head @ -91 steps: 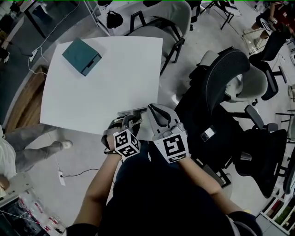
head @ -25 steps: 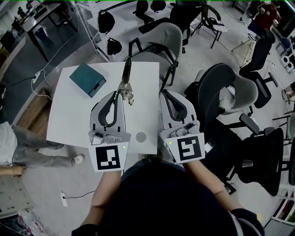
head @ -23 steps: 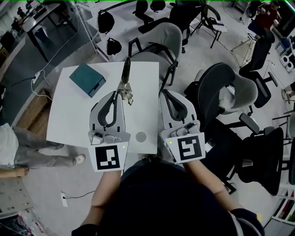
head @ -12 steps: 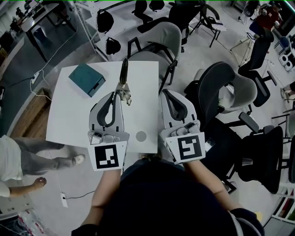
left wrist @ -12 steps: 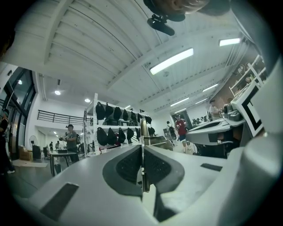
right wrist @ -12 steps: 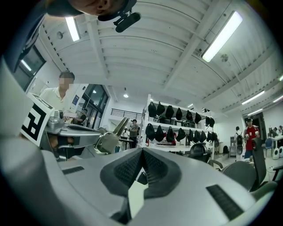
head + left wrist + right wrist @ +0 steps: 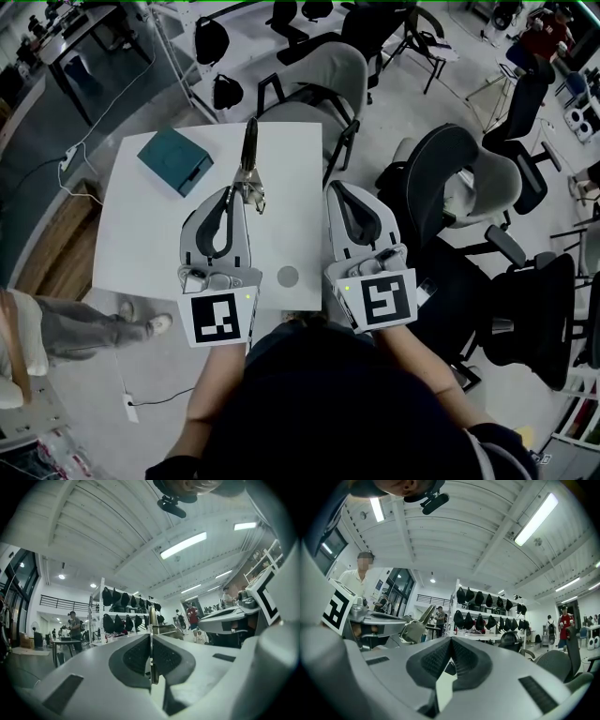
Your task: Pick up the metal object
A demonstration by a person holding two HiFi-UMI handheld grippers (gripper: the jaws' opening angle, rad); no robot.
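The metal object [image 7: 249, 155], a long slim tool with a dark handle and a shiny hinged end, is lifted over the white table [image 7: 141, 244] and points away from me. My left gripper [image 7: 238, 191] is shut on its near end. In the left gripper view the metal object [image 7: 151, 637] shows as a thin edge pinched between the dark pads [image 7: 133, 656]. My right gripper [image 7: 336, 187] hovers beside it at the table's right edge, shut with nothing between its pads. The metal object [image 7: 416, 626] also appears at the left of the right gripper view.
A teal box [image 7: 172, 161] lies on the table's far left part. A small grey round mark [image 7: 288, 277] sits near the front edge. A grey chair [image 7: 323, 80] stands behind the table and black office chairs [image 7: 450, 178] crowd the right. A person's legs [image 7: 84, 319] are at left.
Both grippers have come up from the table's front edge to over the table, the left one carrying the metal object. In the last second they hardly move; the person at left walks on.
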